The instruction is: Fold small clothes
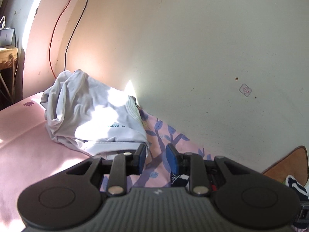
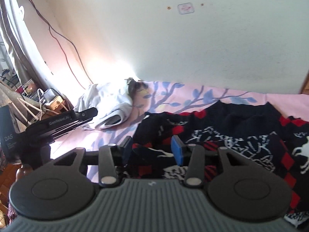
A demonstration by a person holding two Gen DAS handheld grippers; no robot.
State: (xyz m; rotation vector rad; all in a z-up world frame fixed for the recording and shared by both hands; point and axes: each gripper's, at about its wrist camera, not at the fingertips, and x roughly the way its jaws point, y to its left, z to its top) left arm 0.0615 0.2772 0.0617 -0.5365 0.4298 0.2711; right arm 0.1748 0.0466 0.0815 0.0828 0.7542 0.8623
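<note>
With the left gripper and right gripper both spread and empty, I should lower the right one onto the black patterned sweater's near edge, leaving the white garment far left.

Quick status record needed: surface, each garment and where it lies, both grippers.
surface: pink bedsheet with a blue branch print, against a pale wall
white shirt: crumpled heap at the wall, left of the sweater
sweater: black, red and white knit, spread on the sheet, not yet folded
left gripper: open, nothing between the jaws, over the sheet beside the shirt
right gripper: open, nothing gripped, over the sweater's left part
</note>
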